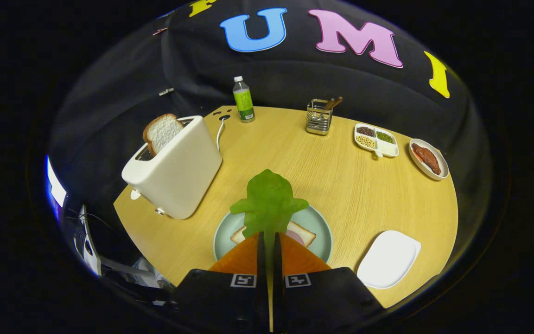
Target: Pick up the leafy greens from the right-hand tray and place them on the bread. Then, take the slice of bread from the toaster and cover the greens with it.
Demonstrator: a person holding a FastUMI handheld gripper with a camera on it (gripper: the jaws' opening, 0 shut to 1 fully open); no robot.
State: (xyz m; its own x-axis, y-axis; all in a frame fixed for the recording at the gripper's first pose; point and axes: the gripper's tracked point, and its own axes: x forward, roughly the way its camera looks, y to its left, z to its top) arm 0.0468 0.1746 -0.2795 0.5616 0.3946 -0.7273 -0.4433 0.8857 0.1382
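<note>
My gripper (269, 239) is shut on the leafy greens (268, 202), a flat green leaf that sticks out ahead of the orange fingers (244, 257). Right under the leaf lies a slice of bread (301, 233) with a pink filling on a pale green plate (320, 232); the leaf and fingers hide most of it. A white toaster (176, 169) stands beyond and to the left, with a slice of bread (162, 132) sticking up out of its slot. To the right of the fingers sits an empty white tray (390, 260).
At the table's far side stand a green-labelled bottle (243, 99) and a wire utensil holder (319, 116). Far right are a divided dish of beans (376, 139) and a small plate of meat (428, 158). The toaster's cord (220, 132) runs to the table's back.
</note>
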